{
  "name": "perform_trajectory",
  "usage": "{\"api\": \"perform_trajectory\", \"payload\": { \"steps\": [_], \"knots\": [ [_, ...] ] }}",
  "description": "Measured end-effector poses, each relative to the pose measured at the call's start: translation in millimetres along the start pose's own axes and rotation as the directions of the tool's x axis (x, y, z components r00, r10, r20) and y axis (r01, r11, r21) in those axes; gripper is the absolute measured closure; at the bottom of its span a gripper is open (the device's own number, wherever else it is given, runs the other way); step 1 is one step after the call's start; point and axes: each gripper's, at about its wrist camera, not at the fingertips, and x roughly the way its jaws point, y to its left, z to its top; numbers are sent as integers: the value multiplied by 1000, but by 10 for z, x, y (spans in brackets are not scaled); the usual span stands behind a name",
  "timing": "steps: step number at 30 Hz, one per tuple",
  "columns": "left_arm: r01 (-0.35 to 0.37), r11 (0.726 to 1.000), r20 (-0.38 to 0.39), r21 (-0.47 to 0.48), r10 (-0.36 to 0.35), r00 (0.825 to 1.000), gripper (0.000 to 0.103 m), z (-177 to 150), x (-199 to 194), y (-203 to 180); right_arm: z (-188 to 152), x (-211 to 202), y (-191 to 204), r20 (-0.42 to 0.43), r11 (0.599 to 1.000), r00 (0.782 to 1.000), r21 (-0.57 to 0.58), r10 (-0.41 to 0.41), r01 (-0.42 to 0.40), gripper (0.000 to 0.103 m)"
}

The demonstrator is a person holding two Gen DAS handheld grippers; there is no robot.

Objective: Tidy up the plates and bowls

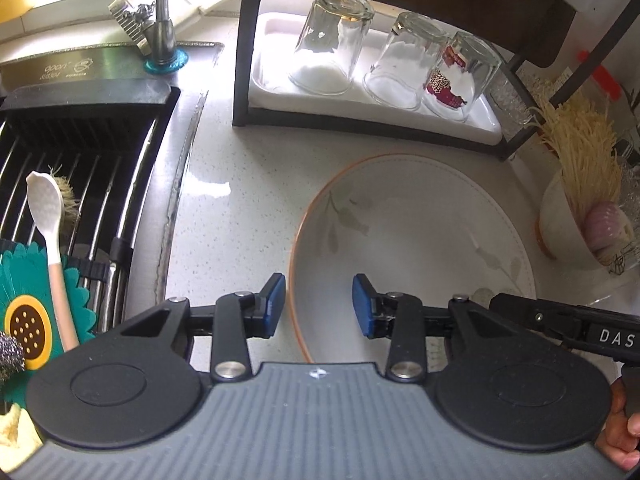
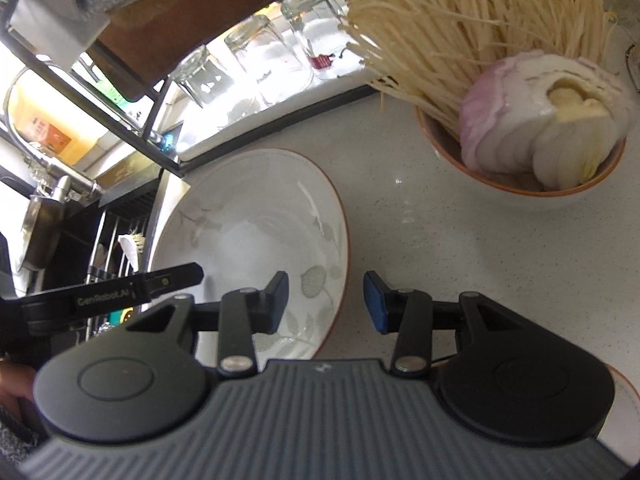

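A large white plate (image 1: 412, 236) with an orange rim and pale leaf pattern lies on the white counter; it also shows in the right wrist view (image 2: 248, 216). My left gripper (image 1: 319, 305) is open, its jaws either side of the plate's left rim. My right gripper (image 2: 326, 301) is open, its jaws either side of the plate's right rim. A white bowl (image 2: 520, 190) holding enoki mushrooms and a sliced onion stands right of the plate; it also shows in the left wrist view (image 1: 556, 220). Another white rim (image 2: 624, 404) peeks out at the lower right.
A black rack (image 1: 240, 60) with a white tray holds three upturned glasses (image 1: 332, 40) behind the plate. The sink (image 1: 80, 184) with a black drain rack, a faucet (image 1: 160, 12), a white spoon (image 1: 48, 216) and a brush lies to the left.
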Motion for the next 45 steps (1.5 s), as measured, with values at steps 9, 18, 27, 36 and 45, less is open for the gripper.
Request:
{"api": "perform_trajectory", "payload": {
  "steps": [9,18,27,36,45],
  "knots": [
    [-7,999,12,41,6,1000,66,64,60,-51,29,77,62,13,999,1000,-41,-10,11,78],
    [30,1000,1,2,-30,1000,77,56,9,-29,10,-24,-6,18,1000,1000,-22,-13,14,79],
    [63,998,-11,7,-63,998,79,-20,-132,-104,-33,-245,-13,61,999,998,-15,-31,32,79],
    [82,996,11,34,-83,997,80,-64,-466,-243,-166,-597,9,120,1000,993,-21,-7,9,79],
    [85,995,31,50,-86,996,80,-266,-723,-548,-409,-949,-166,169,1000,986,-20,8,-5,79]
  ]
}}
